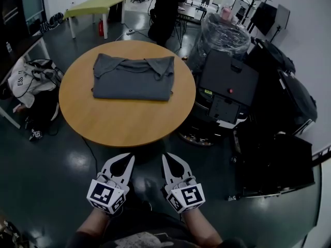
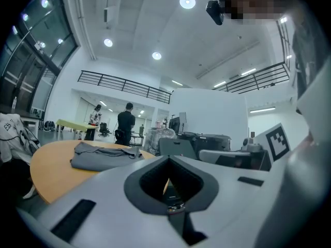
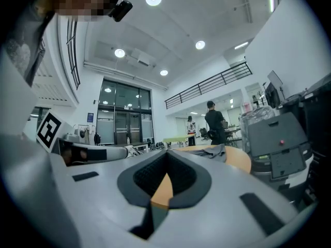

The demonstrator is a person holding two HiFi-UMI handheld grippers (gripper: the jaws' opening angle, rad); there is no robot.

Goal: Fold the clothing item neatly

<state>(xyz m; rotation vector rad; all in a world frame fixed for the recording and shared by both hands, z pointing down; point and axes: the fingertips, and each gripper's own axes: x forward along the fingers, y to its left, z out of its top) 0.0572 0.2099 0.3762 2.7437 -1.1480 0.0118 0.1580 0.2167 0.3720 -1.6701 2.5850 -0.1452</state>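
Grey shirt [image 1: 133, 77] lies folded into a compact rectangle on round table [image 1: 77, 112], collar far side. Fold looks finished. Left tongs [image 1: 124, 161] and right tongs [image 1: 169, 160] clenched, empty, near table edge.

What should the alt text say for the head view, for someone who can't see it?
A grey collared shirt lies folded on a round wooden table, collar toward the far side. In front of the table's near edge, the left tool and right tool are held side by side, both shut and empty.
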